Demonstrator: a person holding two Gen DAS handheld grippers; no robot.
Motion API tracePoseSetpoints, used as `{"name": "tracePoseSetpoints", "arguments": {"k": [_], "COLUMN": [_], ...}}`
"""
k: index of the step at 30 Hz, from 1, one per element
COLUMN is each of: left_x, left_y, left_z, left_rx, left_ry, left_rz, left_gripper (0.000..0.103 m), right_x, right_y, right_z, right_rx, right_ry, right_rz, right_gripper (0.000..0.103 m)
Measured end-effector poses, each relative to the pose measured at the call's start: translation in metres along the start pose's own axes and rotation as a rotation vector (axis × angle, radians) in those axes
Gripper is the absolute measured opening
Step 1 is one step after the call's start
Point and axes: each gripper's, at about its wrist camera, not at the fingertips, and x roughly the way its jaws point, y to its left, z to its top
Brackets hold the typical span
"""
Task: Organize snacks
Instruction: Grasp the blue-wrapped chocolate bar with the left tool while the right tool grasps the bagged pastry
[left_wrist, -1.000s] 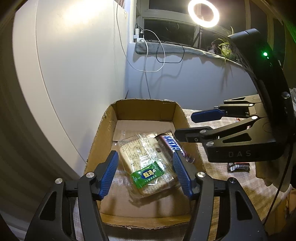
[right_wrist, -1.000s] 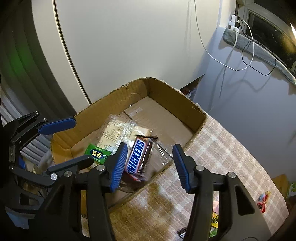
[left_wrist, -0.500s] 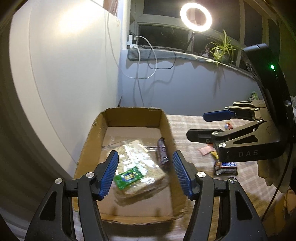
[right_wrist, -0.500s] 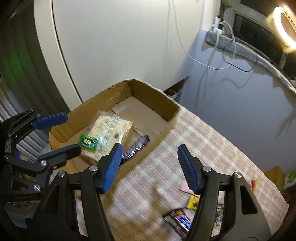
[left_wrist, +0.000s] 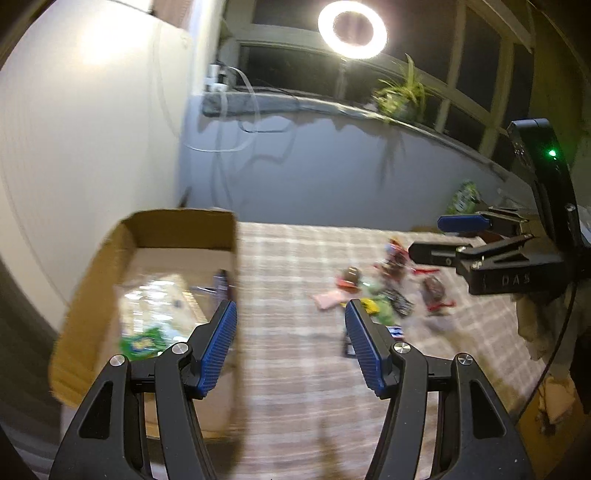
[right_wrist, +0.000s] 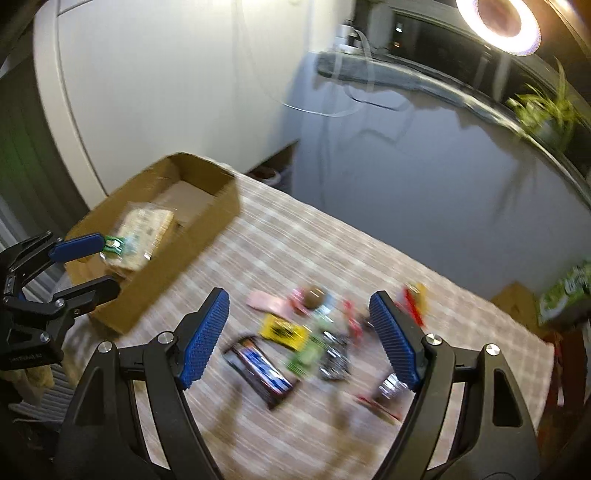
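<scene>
A cardboard box (left_wrist: 110, 251) (right_wrist: 207, 225) stands at the table's left end. It holds a clear cracker pack with a green label (left_wrist: 147, 317) (right_wrist: 142, 230) and a dark chocolate bar (left_wrist: 221, 284). Several small snacks (right_wrist: 306, 339) (left_wrist: 380, 295) lie scattered on the checked tablecloth, among them a dark bar with a blue label (right_wrist: 262, 371) and a yellow packet (right_wrist: 282, 330). My left gripper (left_wrist: 290, 345) is open and empty beside the box's right wall. My right gripper (right_wrist: 299, 338) is open and empty above the scattered snacks. Both views are blurred.
A white wall and a grey sill with cables (right_wrist: 369, 70) stand behind the table. A ring light (left_wrist: 352, 29) and a potted plant (left_wrist: 400, 96) are at the back. A green package (right_wrist: 565, 291) sits past the table's far right.
Both grippers have swung right, away from the box and toward the scattered snacks. The chocolate bar, between the right fingers a second ago, now lies in the box.
</scene>
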Motion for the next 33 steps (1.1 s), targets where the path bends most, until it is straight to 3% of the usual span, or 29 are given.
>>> {"name": "tracePoseSetpoints", "arguments": {"k": [7,12,16,20,26,30,33], "left_x": [0.029,0.054,0.080,0.100,0.101,0.093,0.091], "left_y": [-0.043,-0.056,-0.056,-0.066,-0.077,-0.067,-0.066], "left_z": [-0.006,0.001,0.008,0.011,-0.004,-0.017,-0.022], "left_rx": [0.047,0.061,0.028,0.071,0.134,0.053,0.016], "left_ry": [0.083,0.126,0.184,0.229,0.271,0.300,0.309], "left_rz": [-0.077,-0.102,-0.108,-0.106,-0.116,-0.098,-0.099], "left_gripper": [0.061,0.061,0.037,0.032,0.031,0.032,0.044], "right_x": [-0.013,-0.014,-0.002,0.011,0.032,0.038,0.043], "right_y": [-0.076,-0.107,-0.114,-0.116,-0.124,-0.129,-0.130], "right_z": [-0.039,-0.062,-0.069,-0.073,-0.084,-0.091,-0.093], "right_rx": [0.137,0.219,0.253,0.292,0.376,0.419,0.431], "right_ry": [0.046,0.074,0.097,0.107,0.146,0.150,0.155], "right_rz": [-0.082,-0.082,-0.064,-0.027,0.023,0.044,0.061], "right_gripper": [0.081,0.081,0.081,0.081,0.067,0.067,0.067]}}
